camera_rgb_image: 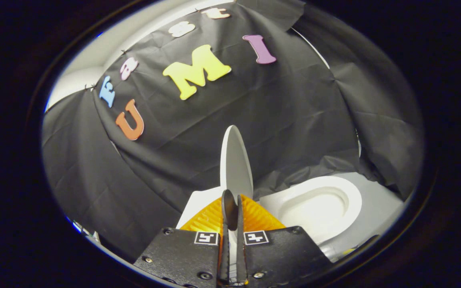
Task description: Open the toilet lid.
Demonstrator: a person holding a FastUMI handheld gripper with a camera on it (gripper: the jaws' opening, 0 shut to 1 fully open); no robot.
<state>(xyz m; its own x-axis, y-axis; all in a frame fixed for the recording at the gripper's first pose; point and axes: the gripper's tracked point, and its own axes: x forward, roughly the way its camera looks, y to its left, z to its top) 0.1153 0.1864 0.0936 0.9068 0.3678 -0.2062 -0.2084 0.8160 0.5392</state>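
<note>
The white toilet lid stands raised on edge, rising straight up from between my fingers against the black cloth. My gripper is shut on the lid's lower edge, with both fingers pressed to its two faces. To the right of the fingers lies the white toilet seat around the open bowl, seen tilted. The lid's hinge end is hidden behind the gripper body.
A white flat part of the toilet shows just left of the fingers. Black cloth walls close in behind and on both sides. Grey floor lies beyond the seat on the right.
</note>
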